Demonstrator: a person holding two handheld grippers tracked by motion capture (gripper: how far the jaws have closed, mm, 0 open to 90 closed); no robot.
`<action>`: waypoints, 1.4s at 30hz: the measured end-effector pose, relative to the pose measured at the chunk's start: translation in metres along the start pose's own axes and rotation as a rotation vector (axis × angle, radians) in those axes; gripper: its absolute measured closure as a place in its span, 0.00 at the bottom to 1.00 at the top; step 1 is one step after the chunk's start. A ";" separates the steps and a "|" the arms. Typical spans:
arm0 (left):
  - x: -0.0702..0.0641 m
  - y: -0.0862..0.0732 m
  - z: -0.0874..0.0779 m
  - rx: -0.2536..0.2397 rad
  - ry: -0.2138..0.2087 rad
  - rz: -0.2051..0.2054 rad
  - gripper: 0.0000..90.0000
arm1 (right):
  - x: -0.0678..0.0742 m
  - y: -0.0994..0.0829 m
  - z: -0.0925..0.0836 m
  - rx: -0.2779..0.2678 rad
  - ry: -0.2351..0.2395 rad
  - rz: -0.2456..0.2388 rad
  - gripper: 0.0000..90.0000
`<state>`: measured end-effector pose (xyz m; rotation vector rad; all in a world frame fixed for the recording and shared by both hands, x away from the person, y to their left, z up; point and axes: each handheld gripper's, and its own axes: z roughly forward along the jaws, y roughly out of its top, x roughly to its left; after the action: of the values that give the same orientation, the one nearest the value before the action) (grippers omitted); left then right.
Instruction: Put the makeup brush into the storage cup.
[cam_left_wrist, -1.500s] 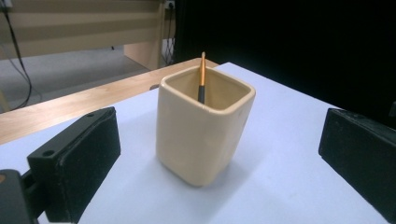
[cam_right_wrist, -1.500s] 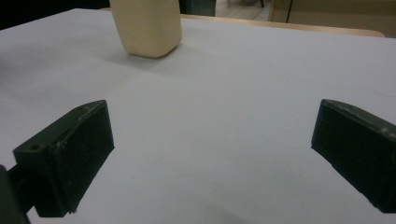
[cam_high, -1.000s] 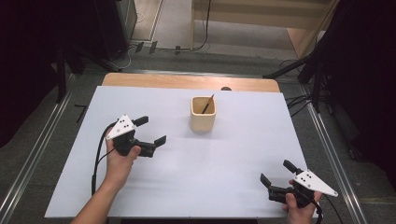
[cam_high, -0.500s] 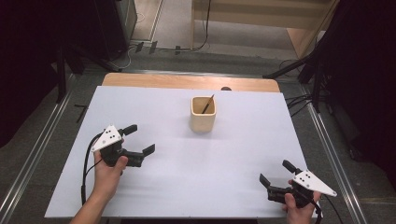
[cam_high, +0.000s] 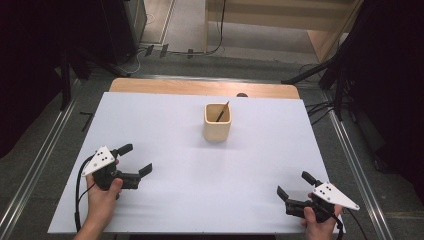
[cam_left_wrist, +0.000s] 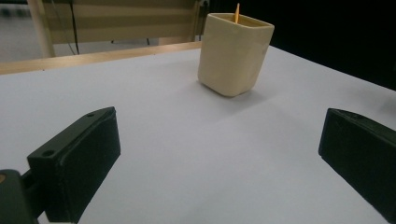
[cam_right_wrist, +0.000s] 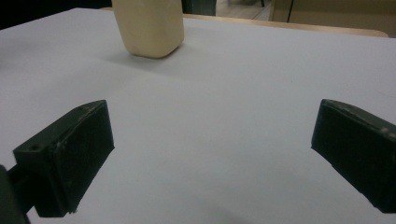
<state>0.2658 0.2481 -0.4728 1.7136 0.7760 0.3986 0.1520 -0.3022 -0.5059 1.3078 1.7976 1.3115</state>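
A cream square cup stands upright on the white table, toward the back middle, with a thin dark-tipped stick leaning inside it. My left gripper rests low at the table's front left, open and holding nothing, its jaws pointing toward the cup. The stick's tip pokes above the rim. My right gripper sits at the front right corner, open with nothing between its jaws, and the cup lies far ahead of it.
A bare wooden strip runs along the table's far edge. Cables and dark stands surround the table on the floor. Wide bare table surface lies between both grippers and the cup.
My left gripper has drawn back from near the cup toward the front left of the table, still open. The right gripper has stayed in place.
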 end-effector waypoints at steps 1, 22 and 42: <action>0.000 -0.001 -0.003 0.001 0.005 0.003 0.00 | 0.000 0.000 0.000 0.001 -0.002 -0.001 0.00; 0.005 -0.023 -0.050 0.023 0.057 -0.010 0.00 | 0.000 0.000 -0.001 -0.003 -0.014 -0.005 0.00; 0.010 -0.030 -0.073 0.067 0.090 0.016 0.00 | 0.000 0.001 -0.003 -0.009 -0.036 -0.013 0.00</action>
<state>0.2186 0.3119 -0.4815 1.7749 0.8496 0.4685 0.1497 -0.3035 -0.5033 1.3044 1.7716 1.2793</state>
